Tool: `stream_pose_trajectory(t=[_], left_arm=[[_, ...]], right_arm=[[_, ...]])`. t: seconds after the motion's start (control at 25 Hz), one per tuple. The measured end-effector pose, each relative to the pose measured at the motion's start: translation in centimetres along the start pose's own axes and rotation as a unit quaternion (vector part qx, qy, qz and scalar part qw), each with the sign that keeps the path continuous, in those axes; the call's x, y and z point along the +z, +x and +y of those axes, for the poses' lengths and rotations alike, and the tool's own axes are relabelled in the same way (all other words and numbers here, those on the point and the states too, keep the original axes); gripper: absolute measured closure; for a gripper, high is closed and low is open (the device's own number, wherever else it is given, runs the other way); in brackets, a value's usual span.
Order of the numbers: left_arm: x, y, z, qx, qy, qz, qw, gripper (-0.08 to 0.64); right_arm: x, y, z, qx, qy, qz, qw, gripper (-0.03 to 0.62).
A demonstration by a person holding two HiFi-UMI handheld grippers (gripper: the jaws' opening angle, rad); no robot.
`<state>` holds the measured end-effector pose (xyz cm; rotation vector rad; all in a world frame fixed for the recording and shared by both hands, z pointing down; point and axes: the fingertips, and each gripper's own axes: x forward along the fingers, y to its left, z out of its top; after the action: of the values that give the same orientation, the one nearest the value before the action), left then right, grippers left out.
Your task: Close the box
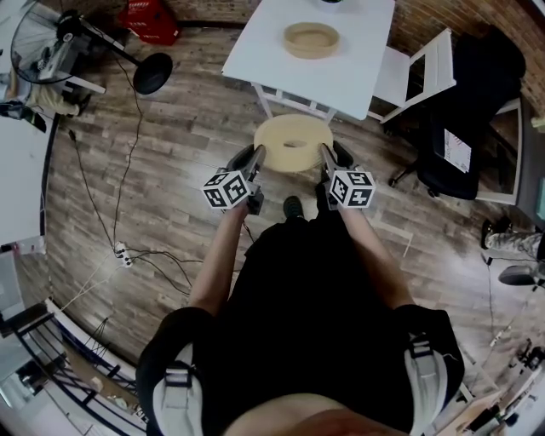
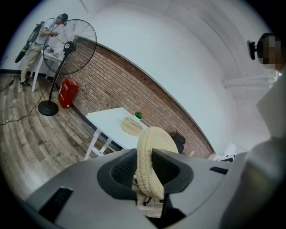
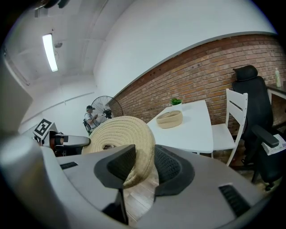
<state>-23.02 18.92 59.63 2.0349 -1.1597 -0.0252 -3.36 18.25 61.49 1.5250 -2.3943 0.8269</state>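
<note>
A round woven lid (image 1: 294, 143) with a hole in its middle hangs in the air in front of me, short of the white table (image 1: 349, 72). My left gripper (image 1: 257, 155) is shut on the lid's left rim and my right gripper (image 1: 326, 155) is shut on its right rim. The left gripper view shows the lid (image 2: 151, 161) edge-on between the pads of the left gripper (image 2: 149, 172). In the right gripper view the lid's (image 3: 117, 136) rim sits in the right gripper (image 3: 142, 166). The open woven box (image 1: 312, 39) (image 2: 131, 125) (image 3: 170, 119) stands on the table.
A white chair (image 1: 421, 77) and a black office chair (image 1: 477, 111) stand right of the table. A floor fan (image 1: 153, 72) and a red case (image 1: 149, 21) are at far left. Cables and a power strip (image 1: 124, 254) lie on the wood floor. A person (image 2: 40, 40) stands far off.
</note>
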Motion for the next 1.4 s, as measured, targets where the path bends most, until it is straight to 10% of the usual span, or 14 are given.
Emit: stream_pose_trajectory(t=[1.4], left_arm=[[6.6,11.3,2.6,0.017,-0.010,-0.002,0.9998,0.449]], right_arm=[[7.3,10.2,-6.5,0.011,-0.006,0.005,1.000,0.474]])
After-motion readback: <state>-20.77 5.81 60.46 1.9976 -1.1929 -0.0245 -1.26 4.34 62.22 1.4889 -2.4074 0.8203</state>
